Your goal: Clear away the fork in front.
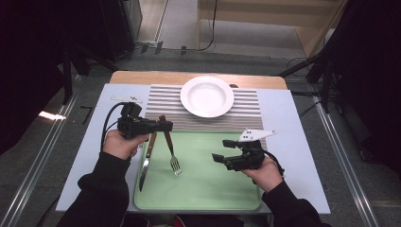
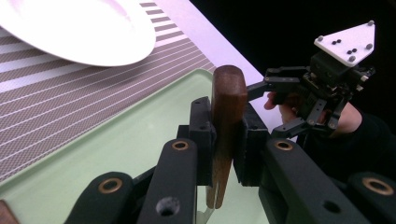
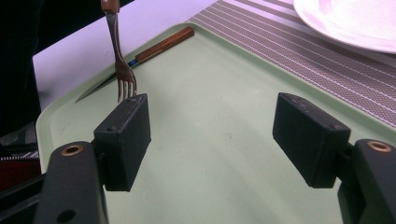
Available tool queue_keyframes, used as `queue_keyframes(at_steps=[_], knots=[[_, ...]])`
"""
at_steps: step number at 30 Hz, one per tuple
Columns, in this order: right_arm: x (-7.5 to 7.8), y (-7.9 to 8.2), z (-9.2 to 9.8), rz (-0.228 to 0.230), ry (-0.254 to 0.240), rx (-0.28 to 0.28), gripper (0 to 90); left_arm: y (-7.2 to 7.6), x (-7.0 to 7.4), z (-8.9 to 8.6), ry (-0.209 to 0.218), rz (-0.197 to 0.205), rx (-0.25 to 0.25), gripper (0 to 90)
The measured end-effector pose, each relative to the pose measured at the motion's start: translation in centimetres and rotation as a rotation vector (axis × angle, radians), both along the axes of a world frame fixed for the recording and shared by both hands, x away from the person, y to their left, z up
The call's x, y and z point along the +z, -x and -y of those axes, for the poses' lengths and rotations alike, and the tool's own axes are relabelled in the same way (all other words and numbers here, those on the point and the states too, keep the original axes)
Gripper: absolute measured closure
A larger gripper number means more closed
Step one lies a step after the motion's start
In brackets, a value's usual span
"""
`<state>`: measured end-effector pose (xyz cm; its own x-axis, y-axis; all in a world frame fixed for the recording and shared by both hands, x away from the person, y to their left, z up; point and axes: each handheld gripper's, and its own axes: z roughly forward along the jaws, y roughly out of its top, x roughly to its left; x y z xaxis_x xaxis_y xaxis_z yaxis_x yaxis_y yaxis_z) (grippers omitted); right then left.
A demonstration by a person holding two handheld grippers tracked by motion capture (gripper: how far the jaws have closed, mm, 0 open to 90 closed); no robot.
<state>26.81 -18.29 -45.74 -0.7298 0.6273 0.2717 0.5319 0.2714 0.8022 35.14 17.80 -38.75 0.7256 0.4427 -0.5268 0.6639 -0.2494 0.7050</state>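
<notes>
Fork [image 1: 171, 150] with wooden handle, gripped at the handle by the left gripper [image 1: 164, 126], tines hanging over the green tray [image 1: 208, 184]. Knife [image 1: 147, 158] lies just beside it on the tray's left edge. Right gripper [image 1: 221, 150] — jaws spread wide, nothing between them — hovers over the tray; white plate [image 1: 207, 96] rests on the striped mat [image 1: 246, 111] beyond.

A rectangular table [image 1: 283, 118] with a pale lavender-grey top and a bare wooden strip along its far edge carried everything. A grey-and-white striped woven placemat [image 1: 165, 101] lay flat at about twelve o'clock from the table's middle. A pale green rectangular plastic tray [image 1: 203, 184] sat at six o'clock, its far edge touching the mat. At ten o'clock, near the mat's left corner, rested a small flat white strip [image 1: 126, 99].
</notes>
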Motion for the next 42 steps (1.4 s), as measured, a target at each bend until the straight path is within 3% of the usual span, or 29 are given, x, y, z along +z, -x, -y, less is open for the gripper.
queue_keyframes(at_steps=[4, 15, 17, 19, 32, 37, 42], knots=[[0.0, 0.4, 0.7, -0.003, -0.007, -0.017, 26.8, 0.5, 0.3, -0.4, -0.003, 0.024, -0.008, 79.4], [-0.2, 1.8, 2.3, -0.009, -0.005, -0.043, 26.8, 1.1, 0.4, -1.5, -0.032, 0.01, 0.001, 79.4], [-0.3, 2.0, 2.7, -0.007, -0.002, -0.049, 26.8, 1.2, 0.5, -1.8, -0.027, 0.022, -0.008, 79.4], [-0.3, 2.2, 3.2, -0.004, 0.0, -0.057, 26.8, 1.3, 0.6, -2.0, -0.017, 0.013, -0.013, 79.4], [-0.7, 4.0, 5.4, -0.004, 0.003, -0.103, 26.8, 1.9, 0.3, -4.0, -0.065, -0.021, -0.008, 79.4], [-0.8, 4.5, 5.9, -0.01, 0.009, -0.113, 26.8, 1.6, -0.3, -4.1, -0.089, -0.064, -0.025, 79.4], [-1.0, 4.7, 5.9, -0.017, 0.015, -0.112, 26.8, 1.1, -1.0, -3.6, -0.115, -0.06, -0.008, 79.4]])
